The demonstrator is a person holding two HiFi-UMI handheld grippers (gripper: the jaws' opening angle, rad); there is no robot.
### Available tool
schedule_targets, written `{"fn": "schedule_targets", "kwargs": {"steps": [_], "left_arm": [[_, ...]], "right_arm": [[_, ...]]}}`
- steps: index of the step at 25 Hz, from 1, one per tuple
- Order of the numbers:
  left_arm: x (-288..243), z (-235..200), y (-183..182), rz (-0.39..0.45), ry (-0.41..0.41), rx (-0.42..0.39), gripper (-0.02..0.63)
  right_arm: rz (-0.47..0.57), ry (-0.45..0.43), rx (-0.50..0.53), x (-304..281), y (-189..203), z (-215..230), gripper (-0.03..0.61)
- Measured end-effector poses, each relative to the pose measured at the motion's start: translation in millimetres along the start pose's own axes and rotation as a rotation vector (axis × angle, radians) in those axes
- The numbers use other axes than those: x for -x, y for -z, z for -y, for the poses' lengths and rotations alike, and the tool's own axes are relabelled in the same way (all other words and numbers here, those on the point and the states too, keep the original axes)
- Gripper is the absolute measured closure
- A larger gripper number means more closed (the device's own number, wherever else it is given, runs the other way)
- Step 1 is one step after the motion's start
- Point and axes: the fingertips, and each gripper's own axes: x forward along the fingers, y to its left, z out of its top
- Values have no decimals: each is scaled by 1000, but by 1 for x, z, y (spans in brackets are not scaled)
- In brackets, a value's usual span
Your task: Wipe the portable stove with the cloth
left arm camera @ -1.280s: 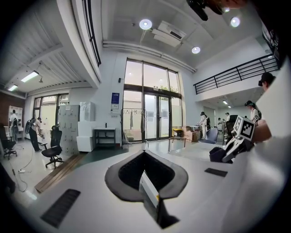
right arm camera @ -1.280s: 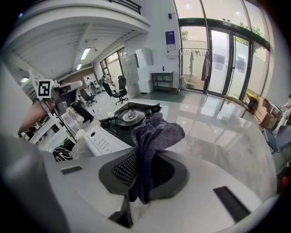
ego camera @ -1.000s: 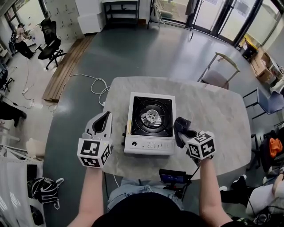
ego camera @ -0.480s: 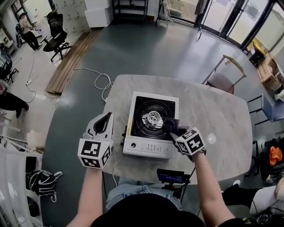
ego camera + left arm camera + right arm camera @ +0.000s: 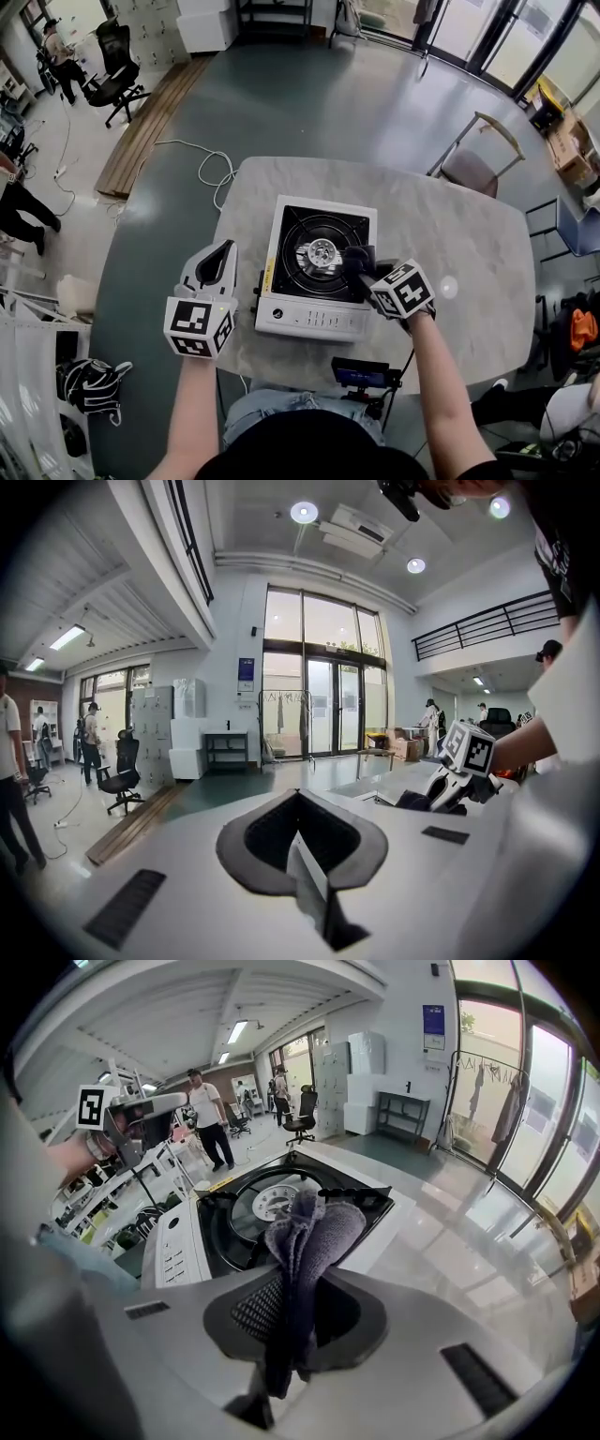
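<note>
The portable stove (image 5: 302, 274) sits near the front of a pale marble-patterned table (image 5: 450, 234), its white control panel facing the person. Its black recessed top holds 1 round metal burner (image 5: 322, 250) at the centre, ringed by black pan supports. Nothing else lies in that recess except the cloth reaching into it from the right.

The right gripper (image 5: 364, 270) is over the stove's right front part, pointing in toward the burner. Its 2 jaws are clamped on a dark grey cloth (image 5: 309, 1232), pinched in the narrow slot between them. In the right gripper view the cloth bunches up in folds beyond the jaw tips, with a short tail hanging down on the near side. The bunched end lies over the black top, just right of the burner. Whether it presses on the surface or hangs just above it cannot be told.

The left gripper (image 5: 221, 255) is held beside the stove's left side, over the table's left edge and apart from the stove. Its jaws are pressed together with nothing between them, as the left gripper view shows plainly.

A small device with a lit screen (image 5: 364, 373) sits at the table's front edge, between the person's 2 forearms. On the grey floor beyond the table lie a white cable (image 5: 211, 178) and a chair (image 5: 469, 155) with a pale seat.
</note>
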Motion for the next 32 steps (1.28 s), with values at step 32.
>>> {"fn": "schedule_targets", "kwargs": {"steps": [32], "left_arm": [[-35,-10,2,-6,-17,13,603]], "right_arm": [[60,233,-144,-18,-44,110,509]]}}
